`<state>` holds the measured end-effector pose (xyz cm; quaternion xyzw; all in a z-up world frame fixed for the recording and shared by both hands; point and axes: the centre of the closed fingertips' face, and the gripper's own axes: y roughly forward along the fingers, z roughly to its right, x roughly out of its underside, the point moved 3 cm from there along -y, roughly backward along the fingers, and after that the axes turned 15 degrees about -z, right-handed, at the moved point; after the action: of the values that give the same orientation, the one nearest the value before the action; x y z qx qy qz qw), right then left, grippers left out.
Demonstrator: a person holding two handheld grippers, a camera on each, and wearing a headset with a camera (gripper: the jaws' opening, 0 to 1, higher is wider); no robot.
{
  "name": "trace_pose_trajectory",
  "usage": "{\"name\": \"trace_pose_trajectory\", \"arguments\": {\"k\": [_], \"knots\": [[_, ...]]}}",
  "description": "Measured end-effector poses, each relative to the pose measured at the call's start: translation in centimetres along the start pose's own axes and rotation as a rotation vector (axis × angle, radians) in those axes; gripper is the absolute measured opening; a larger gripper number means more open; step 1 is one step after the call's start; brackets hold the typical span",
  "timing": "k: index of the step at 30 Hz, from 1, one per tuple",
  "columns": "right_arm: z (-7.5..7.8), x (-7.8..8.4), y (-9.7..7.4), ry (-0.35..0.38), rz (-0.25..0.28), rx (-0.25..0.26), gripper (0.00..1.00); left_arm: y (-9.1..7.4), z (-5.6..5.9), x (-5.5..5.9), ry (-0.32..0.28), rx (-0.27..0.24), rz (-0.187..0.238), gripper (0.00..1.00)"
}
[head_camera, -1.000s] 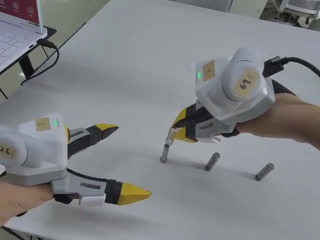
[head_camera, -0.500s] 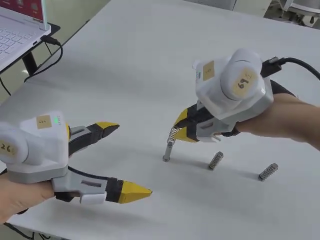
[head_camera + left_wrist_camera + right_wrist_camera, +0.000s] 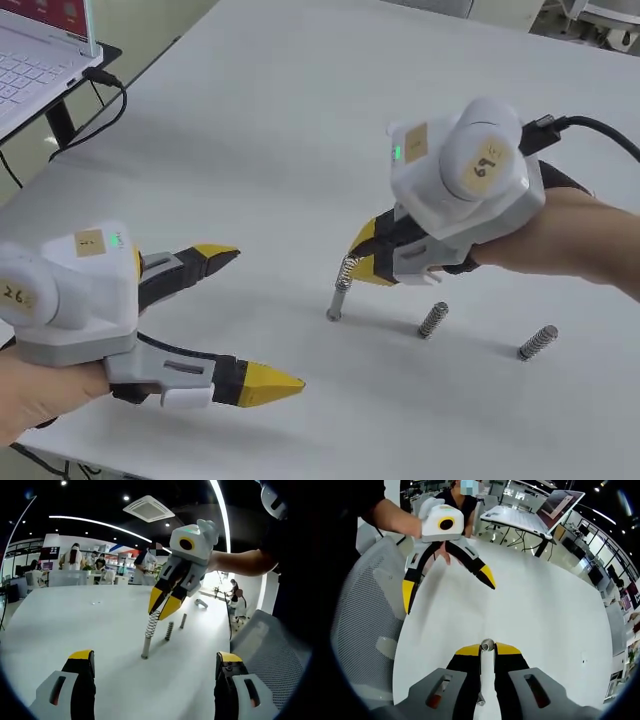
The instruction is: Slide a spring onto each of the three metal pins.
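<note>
Three metal pins stand in a row on the white table point(image 3: 250, 130). My right gripper point(image 3: 360, 258) is shut on a spring point(image 3: 346, 272), whose lower end sits over the top of the left pin point(image 3: 334, 304). The same spring point(image 3: 151, 624) and pin point(image 3: 145, 647) show in the left gripper view, under the yellow tips. The spring's open end point(image 3: 487, 644) shows between my right jaws. The middle pin point(image 3: 432, 321) and right pin point(image 3: 537, 342) each carry a spring. My left gripper point(image 3: 255, 318) is open at the near left, holding nothing.
A laptop point(image 3: 40, 55) stands on a separate stand at the far left, with a black cable point(image 3: 100, 110) hanging beside it. A mesh chair point(image 3: 365, 630) is close to the table edge. People stand in the background of the left gripper view.
The head camera has shifted a little. The spring has moved slightly lower onto the left pin. My left gripper stays open in place.
</note>
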<state>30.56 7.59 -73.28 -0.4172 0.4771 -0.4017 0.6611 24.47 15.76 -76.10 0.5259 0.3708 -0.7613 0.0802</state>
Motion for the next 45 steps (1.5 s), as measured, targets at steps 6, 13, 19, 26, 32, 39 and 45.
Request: {"name": "trace_pose_trajectory", "arguments": {"k": [6,13,19,26,32,39,45], "knots": [[0.1,0.2,0.2,0.005,-0.006,-0.004,0.06,-0.1,-0.2,0.0,-0.002,-0.001,0.001,0.98],[0.1,0.2,0.5,-0.001,-0.010,-0.007,0.06,0.0,-0.3,0.1,-0.003,-0.001,-0.003,0.98],[0.1,0.3,0.9,0.002,-0.014,-0.016,0.06,0.0,-0.4,0.0,-0.003,-0.001,-0.002,0.98],[0.1,0.5,1.4,0.001,-0.023,-0.027,0.06,0.0,-0.5,0.0,-0.004,-0.003,-0.001,0.98],[0.0,0.6,2.2,-0.003,-0.031,-0.027,0.06,-0.1,-0.4,0.1,-0.007,-0.004,-0.002,0.98],[0.0,0.9,3.2,0.009,-0.043,-0.034,0.06,-0.3,-0.5,0.4,-0.011,-0.010,-0.006,0.98],[0.1,1.1,4.0,0.024,-0.049,-0.043,0.06,-0.3,-0.4,0.5,-0.016,-0.011,-0.006,0.98]]}}
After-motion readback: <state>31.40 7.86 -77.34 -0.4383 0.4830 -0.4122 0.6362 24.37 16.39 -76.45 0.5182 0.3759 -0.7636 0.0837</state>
